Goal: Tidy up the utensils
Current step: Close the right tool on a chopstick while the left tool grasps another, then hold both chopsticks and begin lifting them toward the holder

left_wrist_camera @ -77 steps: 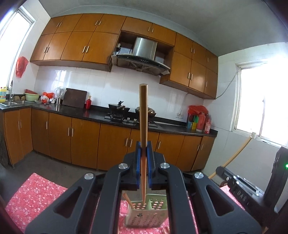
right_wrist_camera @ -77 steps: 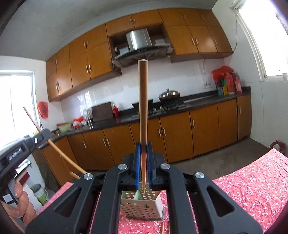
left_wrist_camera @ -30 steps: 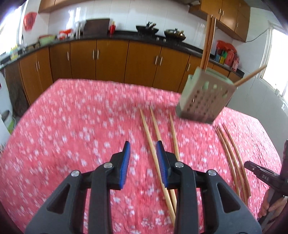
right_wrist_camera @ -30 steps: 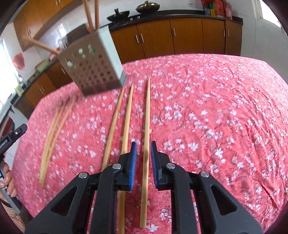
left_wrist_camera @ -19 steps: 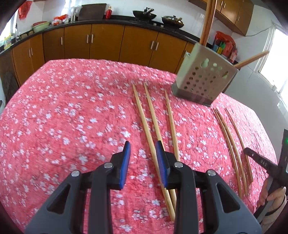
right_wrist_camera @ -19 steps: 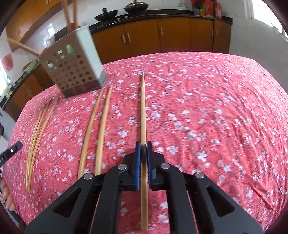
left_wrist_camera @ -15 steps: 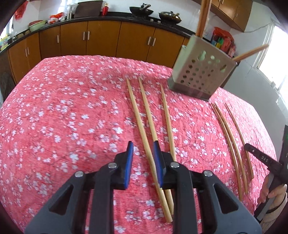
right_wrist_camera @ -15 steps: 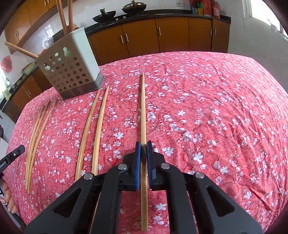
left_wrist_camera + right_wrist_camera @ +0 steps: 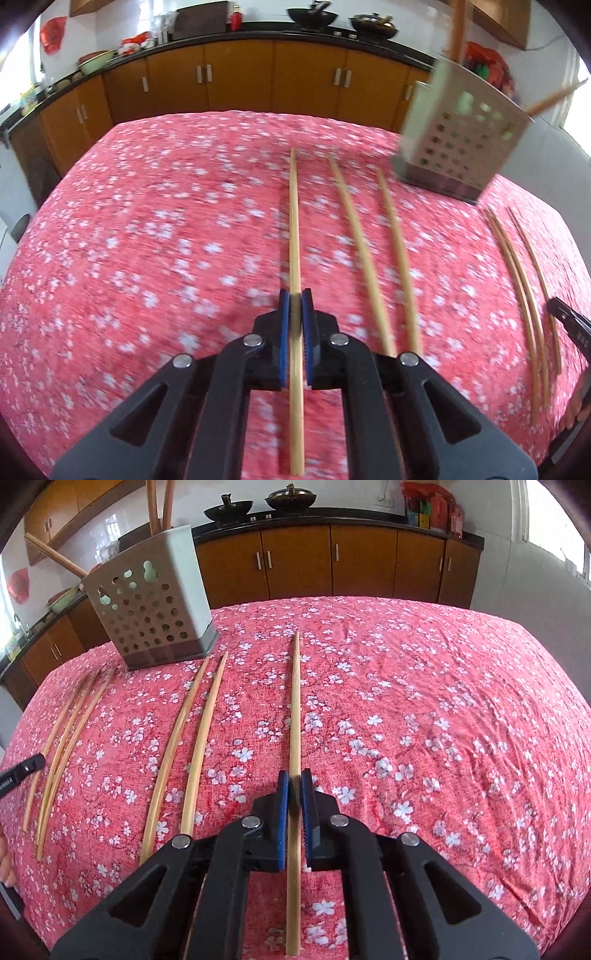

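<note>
Long wooden chopsticks lie on a red flowered tablecloth [image 9: 147,229]. My left gripper [image 9: 294,301] is shut on one chopstick [image 9: 293,221] that points away from me, low over the cloth. My right gripper [image 9: 294,781] is shut on another chopstick [image 9: 294,701], also low over the cloth [image 9: 443,720]. A perforated grey utensil holder [image 9: 461,140] with several chopsticks standing in it sits at the far right in the left wrist view and at the far left in the right wrist view [image 9: 151,605].
Two loose chopsticks [image 9: 373,251] lie right of my left gripper, with several thinner ones [image 9: 524,277] further right. In the right wrist view two chopsticks [image 9: 192,738] and a thin bunch [image 9: 66,731] lie to the left. Kitchen cabinets [image 9: 332,561] stand behind the table.
Both grippers dropped from above the holder to the table. The right one closed on a chopstick first. The left one then shifted over its chopstick and closed on it.
</note>
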{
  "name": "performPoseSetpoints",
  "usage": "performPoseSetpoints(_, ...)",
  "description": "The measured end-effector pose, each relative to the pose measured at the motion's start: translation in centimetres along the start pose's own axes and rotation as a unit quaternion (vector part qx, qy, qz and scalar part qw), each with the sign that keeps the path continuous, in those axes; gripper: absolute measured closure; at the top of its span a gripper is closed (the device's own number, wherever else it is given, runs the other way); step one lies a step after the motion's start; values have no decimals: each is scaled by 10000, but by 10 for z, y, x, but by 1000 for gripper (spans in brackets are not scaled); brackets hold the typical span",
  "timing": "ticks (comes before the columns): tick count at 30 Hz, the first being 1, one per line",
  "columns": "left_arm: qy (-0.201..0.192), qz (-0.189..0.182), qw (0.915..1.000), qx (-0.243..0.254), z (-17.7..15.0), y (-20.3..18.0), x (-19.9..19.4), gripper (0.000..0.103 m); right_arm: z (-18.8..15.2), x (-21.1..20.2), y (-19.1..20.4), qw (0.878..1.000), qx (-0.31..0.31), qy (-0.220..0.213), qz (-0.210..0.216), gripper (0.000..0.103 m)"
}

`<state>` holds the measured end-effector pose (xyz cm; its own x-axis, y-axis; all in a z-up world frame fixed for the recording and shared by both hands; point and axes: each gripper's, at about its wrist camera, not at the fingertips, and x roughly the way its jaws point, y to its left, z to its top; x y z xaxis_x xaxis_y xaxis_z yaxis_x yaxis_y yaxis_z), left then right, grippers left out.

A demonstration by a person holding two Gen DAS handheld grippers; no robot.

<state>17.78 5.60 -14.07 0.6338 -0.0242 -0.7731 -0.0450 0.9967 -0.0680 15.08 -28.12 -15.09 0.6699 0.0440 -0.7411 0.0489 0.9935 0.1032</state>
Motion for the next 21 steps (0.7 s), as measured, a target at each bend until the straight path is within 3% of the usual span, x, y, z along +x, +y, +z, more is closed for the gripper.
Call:
performPoseSetpoints(6,-83,187,9997,-123,9,22,5,93,17,13,-15,9998,122,-28,-176,95)
performPoseSetpoints(21,-129,-103,9993,-348,9,38,0,93,21,18,-23,9996,263,-34,-112,95)
